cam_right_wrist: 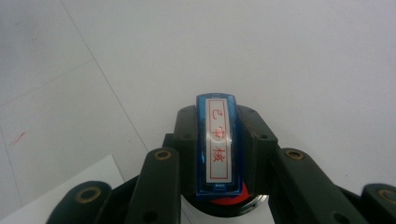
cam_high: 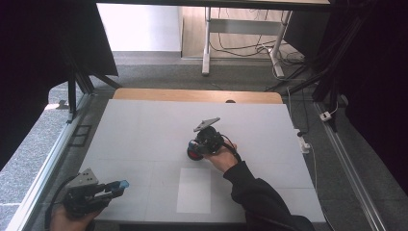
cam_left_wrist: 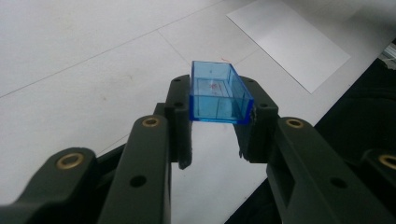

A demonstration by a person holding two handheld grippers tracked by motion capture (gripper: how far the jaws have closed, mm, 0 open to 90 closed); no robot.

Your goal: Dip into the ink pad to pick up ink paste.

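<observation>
My left gripper (cam_high: 115,186) hovers over the table's near left corner, shut on a clear blue plastic cap (cam_high: 123,184). In the left gripper view the cap (cam_left_wrist: 217,95) sits open-sided between the fingertips of that gripper (cam_left_wrist: 218,100). My right gripper (cam_high: 198,146) is at the table's middle, pointing down and shut on a narrow blue stamp (cam_right_wrist: 217,144) that carries a white label with red characters. Right under the stamp lies a round black ink pad with a red centre (cam_high: 193,155), partly hidden by the jaws, with the ink pad's red (cam_right_wrist: 227,201) showing below the stamp.
A white sheet of paper (cam_high: 194,190) lies near the front edge, just below the right hand. The pale grey table mat (cam_high: 144,130) ends in a wooden strip (cam_high: 192,95) at the far side. Metal rails and cables run along both sides.
</observation>
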